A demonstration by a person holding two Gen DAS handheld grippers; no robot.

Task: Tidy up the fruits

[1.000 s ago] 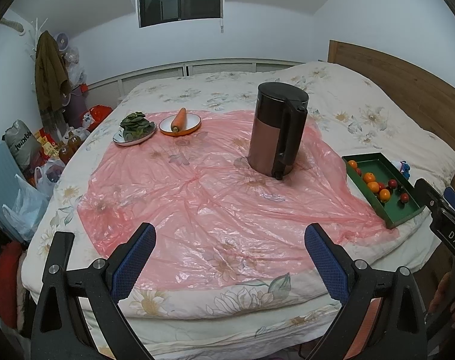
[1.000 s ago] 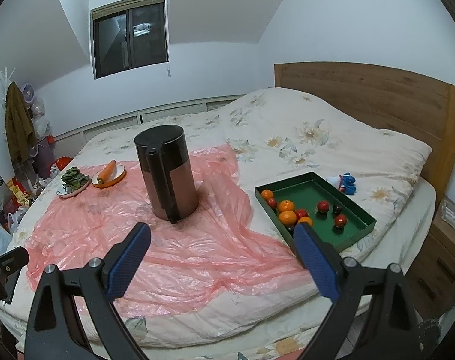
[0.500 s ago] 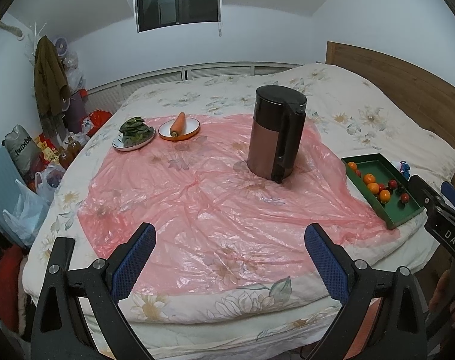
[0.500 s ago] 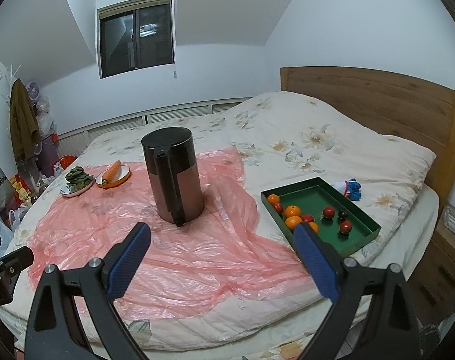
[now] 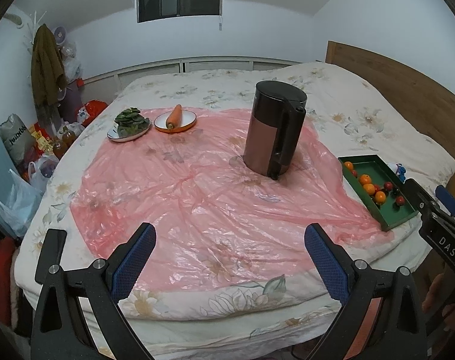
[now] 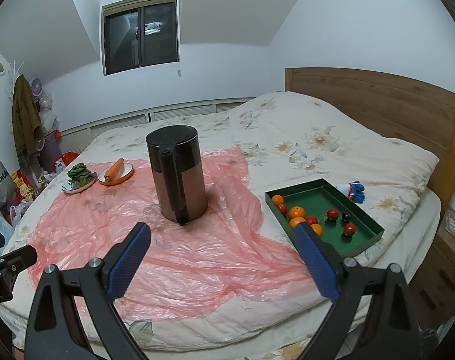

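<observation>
On bed: green tray (image 6: 364,225) of fruit | both claws (image 5: 227,258) (image 6: 221,255) wide apart, empty | gloves (image 6: 352,190) (clear only from right wrist)

We see a brown kettle (image 5: 272,132) standing upright on a pink plastic sheet (image 5: 197,198) spread over a floral quilt (image 6: 317,138). Beyond it, a carrot (image 5: 175,116) lies on an orange-rimmed plate (image 5: 189,125), just beside a plate of leafy greens (image 5: 128,120). A coat (image 5: 46,63) hangs at the wall.

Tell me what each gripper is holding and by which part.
Nothing is held: the left gripper and the right gripper are both open and empty.
</observation>
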